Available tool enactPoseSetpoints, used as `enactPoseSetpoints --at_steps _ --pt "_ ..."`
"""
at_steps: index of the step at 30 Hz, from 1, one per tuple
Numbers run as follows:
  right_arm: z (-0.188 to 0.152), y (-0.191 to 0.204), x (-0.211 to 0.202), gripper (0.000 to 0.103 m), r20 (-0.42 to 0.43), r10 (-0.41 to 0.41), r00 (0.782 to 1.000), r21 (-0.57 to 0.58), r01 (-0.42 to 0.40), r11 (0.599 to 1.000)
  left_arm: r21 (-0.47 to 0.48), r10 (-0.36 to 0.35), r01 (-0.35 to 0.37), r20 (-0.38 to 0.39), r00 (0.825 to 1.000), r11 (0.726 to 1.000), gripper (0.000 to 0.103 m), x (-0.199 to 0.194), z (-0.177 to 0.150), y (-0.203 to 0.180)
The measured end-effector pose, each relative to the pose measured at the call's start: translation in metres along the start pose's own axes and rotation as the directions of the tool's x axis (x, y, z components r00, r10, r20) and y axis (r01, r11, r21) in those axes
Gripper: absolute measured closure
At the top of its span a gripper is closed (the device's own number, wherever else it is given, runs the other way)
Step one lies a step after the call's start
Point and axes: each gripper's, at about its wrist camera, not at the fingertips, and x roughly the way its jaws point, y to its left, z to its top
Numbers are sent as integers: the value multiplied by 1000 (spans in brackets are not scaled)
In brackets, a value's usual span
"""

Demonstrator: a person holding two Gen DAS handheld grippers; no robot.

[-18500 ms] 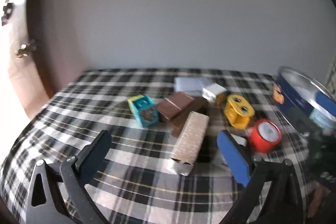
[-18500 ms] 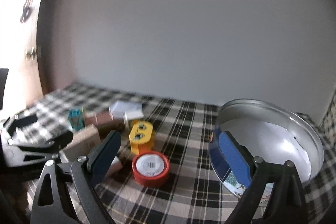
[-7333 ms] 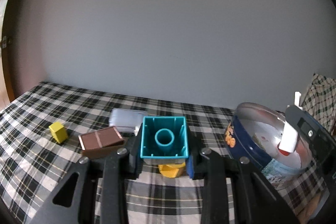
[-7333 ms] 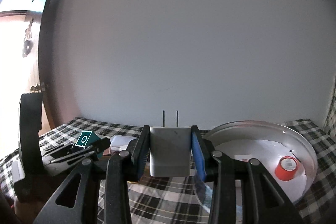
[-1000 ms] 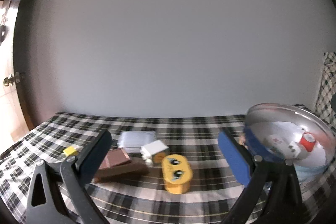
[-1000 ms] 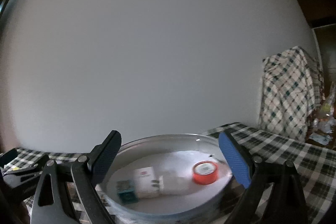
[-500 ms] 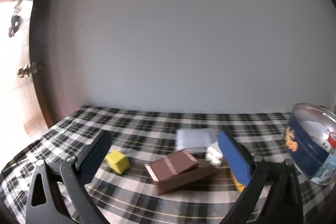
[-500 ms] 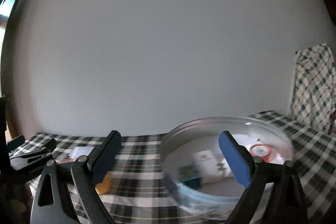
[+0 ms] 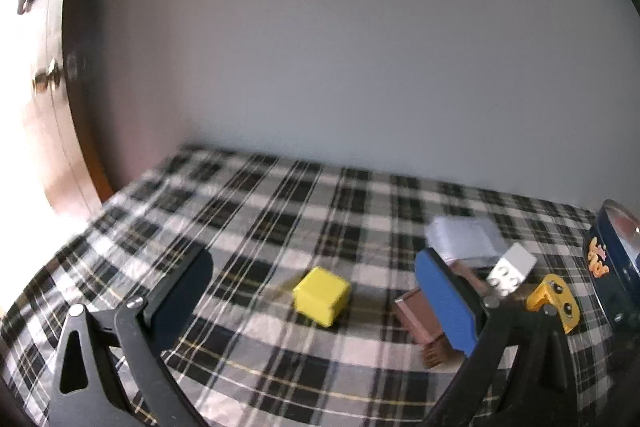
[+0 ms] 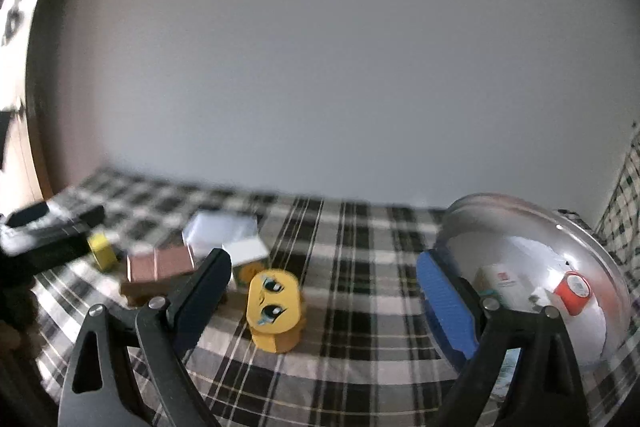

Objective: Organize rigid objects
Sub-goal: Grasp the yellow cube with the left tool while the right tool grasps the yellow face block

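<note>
Rigid objects lay partly loose on the black-and-white plaid cloth (image 9: 280,211), partly inside one round blue tin with a silvery interior (image 10: 532,227) near the cloth's right edge. Counted loose, toward the middle and back of the cloth: one small yellow cube (image 9: 322,294), one yellow oblong block printed with cartoon eyes (image 10: 274,303), two brown rectangular boxes stacked crookedly (image 10: 158,273), one white toy brick (image 9: 512,269), one flat pale-grey packet (image 9: 464,237) nearest the back edge. Counted in the tin: one red roll with a white label (image 10: 574,291), one white box with a red mark (image 10: 502,281); other contents too blurred to count. Left gripper (image 9: 316,301): spread wide around the cube, touching nothing. Right gripper (image 10: 324,291): likewise parted, empty, straddling the cartoon-eyed block.
</note>
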Motion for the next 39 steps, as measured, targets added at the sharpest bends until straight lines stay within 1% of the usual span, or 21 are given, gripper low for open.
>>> enactPoseSetpoints --at_steps 3,6,8,10,12,13,15,17,18,19,20,21,23,25,26,27,33,34,36,38,39 --pt "3 11 17 8 -73 11 997 -15 -12 1000 9 -9 10 -58 998 1000 1 10 0 7" --pt "1 17 33 8 -148 -2 989 -39 -4 999 40 11 -7 -110 994 999 1 22 0 8" --pt "0 21 45 8 -211 -17 977 -57 5 998 61 19 -11 -131 991 998 1 26 0 7" --pt "-2 24 55 8 -250 -26 968 -65 10 998 92 33 -18 -162 986 996 1 34 0 5" --pt "-5 23 62 8 -283 -33 959 -65 15 998 101 15 5 -191 981 995 1 38 -1 2" --pt "-6 23 64 9 -296 -31 955 -64 12 998 109 7 17 -220 976 994 1 43 -2 0" --pt "-8 22 70 14 -324 -23 946 -53 6 999 119 18 14 -260 965 993 1 52 -3 -2" --pt "-8 21 75 25 -352 -6 936 -44 -11 999 122 24 12 -290 957 992 2 59 -4 -3" --pt "-9 21 79 28 -372 -2 928 -43 -15 999 115 30 6 -309 951 993 5 62 -5 -1" --pt "-10 21 81 36 -385 6 923 -39 -22 999 101 26 7 -321 947 995 13 66 -5 1" --pt "-11 20 84 42 -398 21 917 -30 -36 999 87 15 14 -331 943 996 17 69 -5 3" --pt "-12 20 85 44 -403 29 915 -23 -42 999 62 -8 32 -348 937 998 24 72 -6 7" --pt "-13 19 87 55 -415 50 908 -7 -58 998 27 -29 40 -333 943 999 39 69 -5 13" --pt "-14 17 88 57 -421 78 904 11 -80 997 14 -31 37 -320 947 999 67 66 -4 15" --pt "-14 17 87 57 -420 83 904 16 -84 996 12 -31 37 -318 948 999 72 64 -4 16" --pt "-14 16 87 57 -420 88 903 18 -88 996 11 -31 36 -317 948 999 74 64 -4 16" --pt "-15 9 80 57 -399 164 902 76 -145 986 -25 -53 47 -305 951 999 75 52 -6 17" --pt "-14 5 74 57 -371 199 907 100 -175 980 -38 -59 51 -292 955 998 75 51 -5 20" --pt "-11 0 59 57 -295 239 925 121 -212 970 -60 -59 46 -250 966 997 75 47 -3 25" --pt "-8 0 44 57 -223 266 938 108 -247 963 -85 -53 39 -164 985 996 75 33 -1 30" --pt "-7 1 39 57 -197 274 941 98 -259 961 -92 -56 45 -131 990 995 75 28 0 32"
